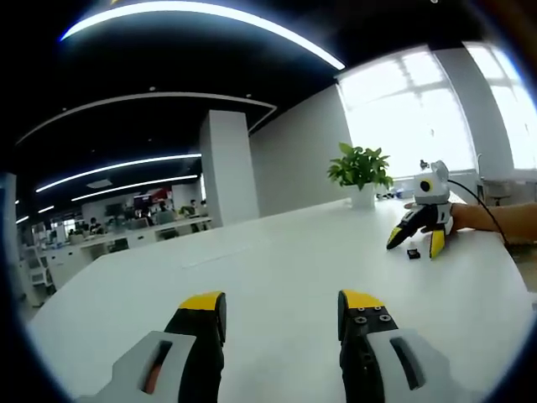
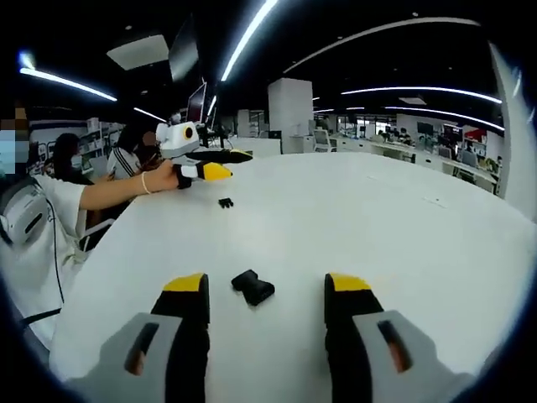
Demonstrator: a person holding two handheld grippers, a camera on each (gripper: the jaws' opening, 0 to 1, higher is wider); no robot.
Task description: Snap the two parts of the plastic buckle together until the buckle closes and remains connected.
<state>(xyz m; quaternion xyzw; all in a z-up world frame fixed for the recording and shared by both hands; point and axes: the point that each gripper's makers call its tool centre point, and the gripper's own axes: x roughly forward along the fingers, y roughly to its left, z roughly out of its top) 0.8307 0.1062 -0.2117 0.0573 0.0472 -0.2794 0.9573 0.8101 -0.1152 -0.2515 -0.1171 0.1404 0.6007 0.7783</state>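
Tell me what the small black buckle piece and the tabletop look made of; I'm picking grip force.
The buckle piece between the right tool tips looks like moulded black plastic: semi-matte, blocky, with soft highlights. The second piece near the left tool is too small to judge. The table looks like smooth white laminate with a faint sheen, though the look leaves that open.

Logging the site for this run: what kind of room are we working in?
Most likely an open-plan office. A large white table carries the black buckle part; rows of desks with seated people fill the background, with ceiling light strips and a potted plant by a window.
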